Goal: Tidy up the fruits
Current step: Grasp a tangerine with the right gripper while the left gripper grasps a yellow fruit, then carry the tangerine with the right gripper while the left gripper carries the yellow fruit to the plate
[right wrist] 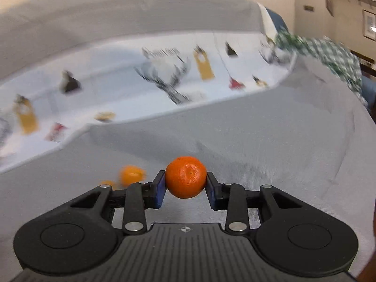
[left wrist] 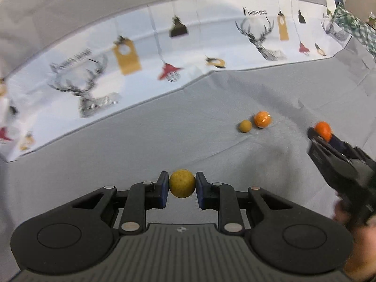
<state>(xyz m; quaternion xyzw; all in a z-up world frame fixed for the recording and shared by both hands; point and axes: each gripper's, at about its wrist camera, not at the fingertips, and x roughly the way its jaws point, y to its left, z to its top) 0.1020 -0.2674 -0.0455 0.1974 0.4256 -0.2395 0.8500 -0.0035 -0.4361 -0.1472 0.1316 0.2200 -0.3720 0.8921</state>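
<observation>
Fruits come paired: our left tool [left wrist: 182, 186] clamps the small round speckled yellow fruit [left wrist: 182, 183], our right tool [right wrist: 185, 183] the glossy orange tangerine [right wrist: 185, 177], both carried above the grey-clothed desk [left wrist: 164, 136] for sorting.

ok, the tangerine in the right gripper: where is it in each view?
Left wrist view: tangerine at the far right edge, pinched at the tip of the right gripper.
Right wrist view: tangerine at centre, between the pads.
Shared landmark: the deer-print cloth beyond the grey sheet.
</observation>
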